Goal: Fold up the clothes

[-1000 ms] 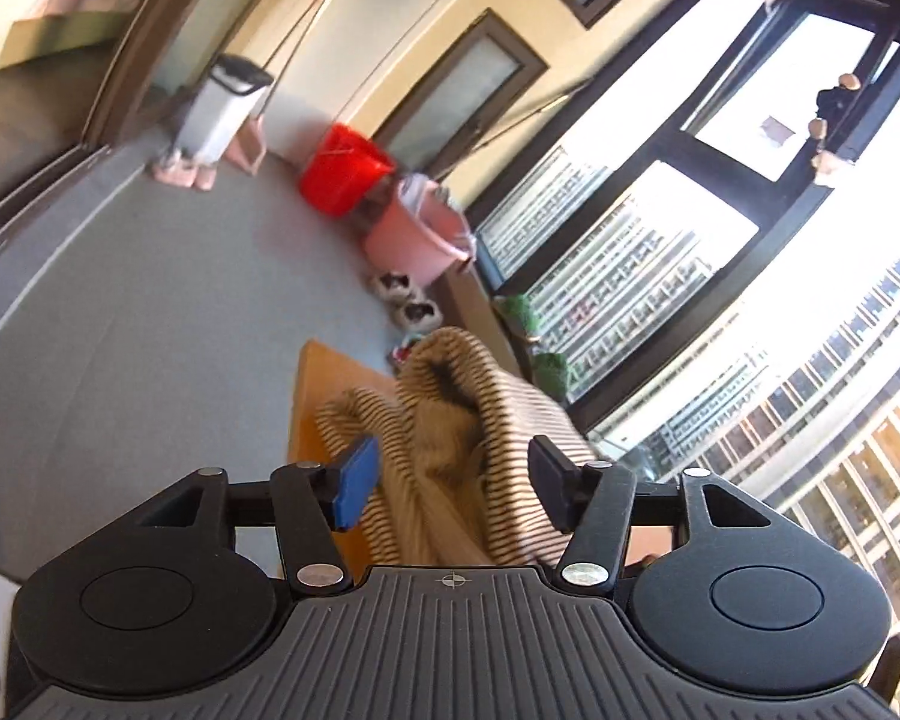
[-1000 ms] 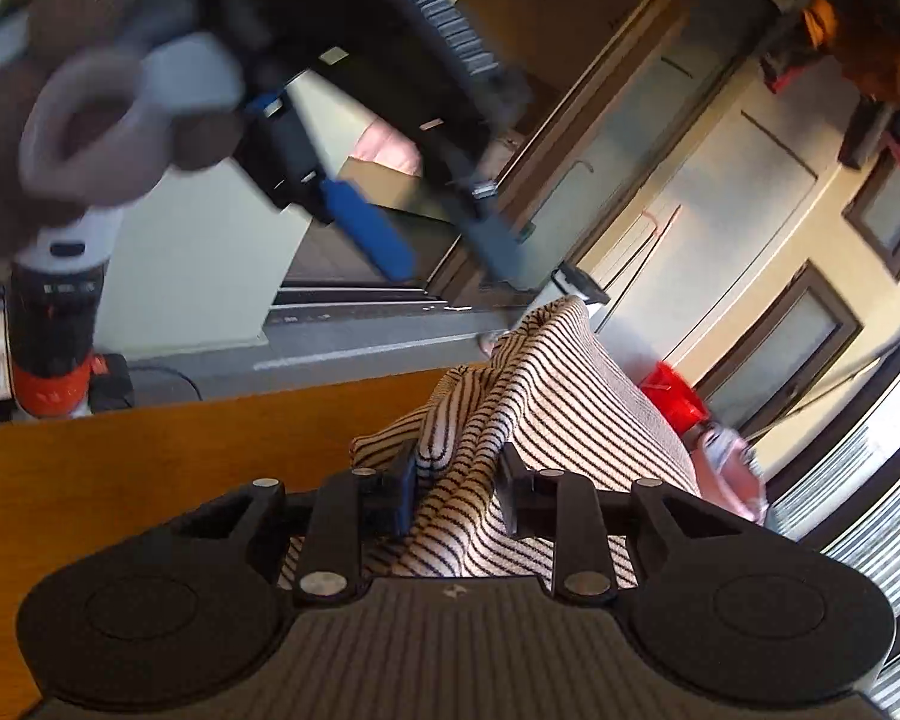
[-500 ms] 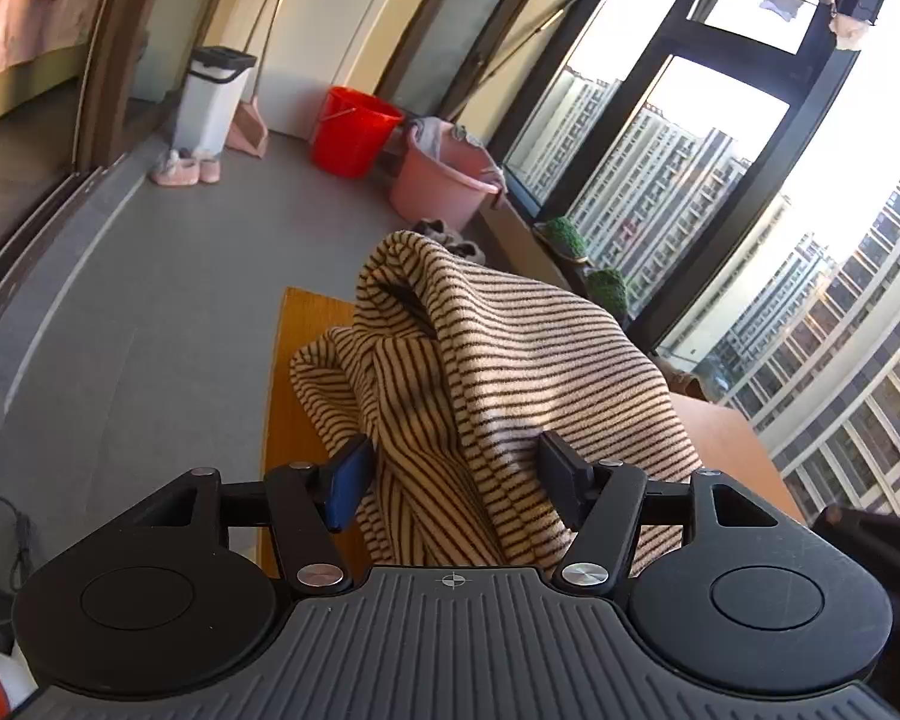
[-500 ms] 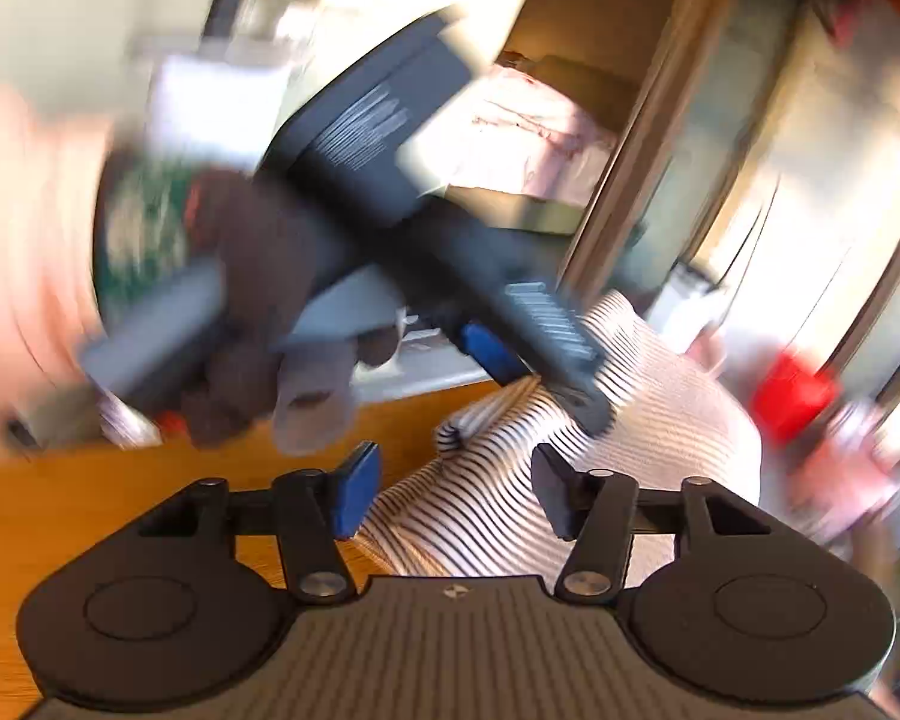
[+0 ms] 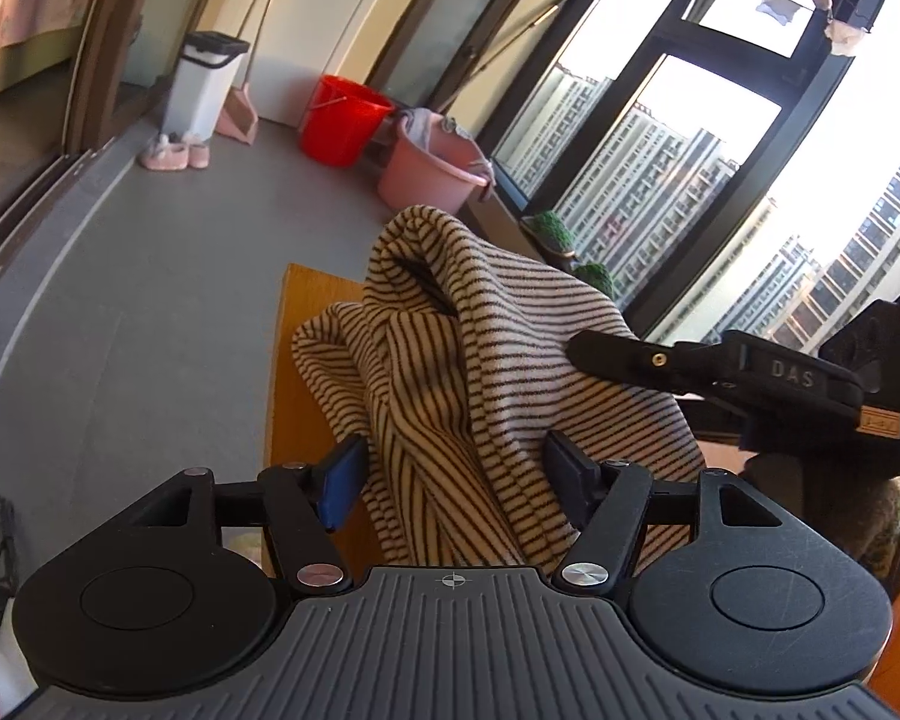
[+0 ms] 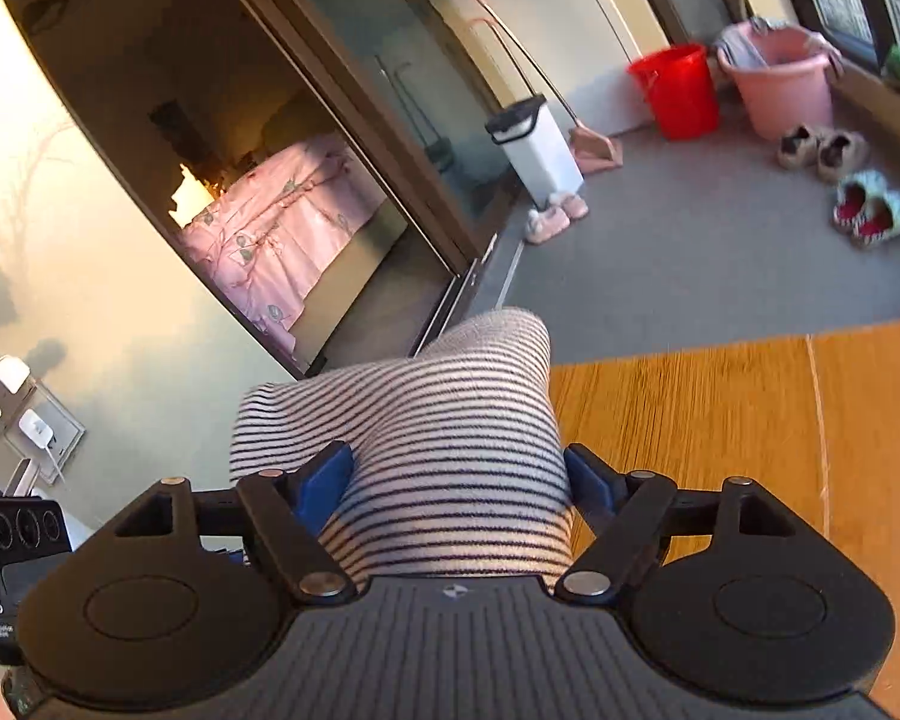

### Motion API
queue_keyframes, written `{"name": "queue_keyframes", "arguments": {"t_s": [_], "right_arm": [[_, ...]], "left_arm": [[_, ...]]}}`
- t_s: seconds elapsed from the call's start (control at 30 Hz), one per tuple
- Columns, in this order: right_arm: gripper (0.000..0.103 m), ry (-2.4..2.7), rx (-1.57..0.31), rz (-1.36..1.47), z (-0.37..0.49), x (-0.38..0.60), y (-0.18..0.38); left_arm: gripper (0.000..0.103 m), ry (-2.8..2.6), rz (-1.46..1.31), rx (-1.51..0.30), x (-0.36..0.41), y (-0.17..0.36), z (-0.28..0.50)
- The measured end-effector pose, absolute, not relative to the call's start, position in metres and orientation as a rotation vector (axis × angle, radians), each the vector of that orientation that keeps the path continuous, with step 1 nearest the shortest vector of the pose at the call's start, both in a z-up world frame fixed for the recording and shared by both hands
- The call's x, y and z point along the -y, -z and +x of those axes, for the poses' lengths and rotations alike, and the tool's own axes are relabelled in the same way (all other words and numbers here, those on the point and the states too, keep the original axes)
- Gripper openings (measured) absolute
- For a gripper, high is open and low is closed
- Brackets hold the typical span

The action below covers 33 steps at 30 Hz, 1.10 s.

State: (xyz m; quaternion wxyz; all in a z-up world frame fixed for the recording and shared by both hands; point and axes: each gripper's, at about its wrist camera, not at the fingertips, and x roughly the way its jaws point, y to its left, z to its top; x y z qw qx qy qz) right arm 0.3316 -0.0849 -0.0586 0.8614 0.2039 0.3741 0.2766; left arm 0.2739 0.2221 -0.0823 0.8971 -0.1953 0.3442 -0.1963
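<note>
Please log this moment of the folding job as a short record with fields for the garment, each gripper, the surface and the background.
garment: striped sweater, bunched and raised over the table
left gripper: jaws apart, fabric between them
right gripper: jaws apart, fabric between them
surface: wooden table
background: red bucket, pink bucket, white bin on grey floor

"DAS" reads in raised letters on the black plastic right gripper [image 5: 576, 351]; "DAS" is printed white on the black left gripper body [image 6: 6, 576].
</note>
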Motion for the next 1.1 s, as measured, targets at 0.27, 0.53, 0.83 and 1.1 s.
{"name": "queue_keyframes", "arguments": {"t_s": [0.27,0.53,0.83,1.1], "right_arm": [[0.057,-0.557,-0.617,0.033,0.272,0.051,0.016],[0.065,-0.375,-0.530,-0.280,0.264,0.006,0.031],[0.075,-0.474,-0.636,0.039,0.275,0.061,0.030],[0.085,-0.390,-0.573,-0.197,0.259,0.037,0.042]], "left_arm": [[0.086,0.422,-0.381,-0.713,-0.224,0.085,0.269],[0.091,0.376,-0.349,-0.716,-0.215,0.082,0.271],[0.094,0.360,-0.329,-0.704,-0.211,0.081,0.270],[0.099,0.333,-0.297,-0.690,-0.207,0.080,0.269]]}}
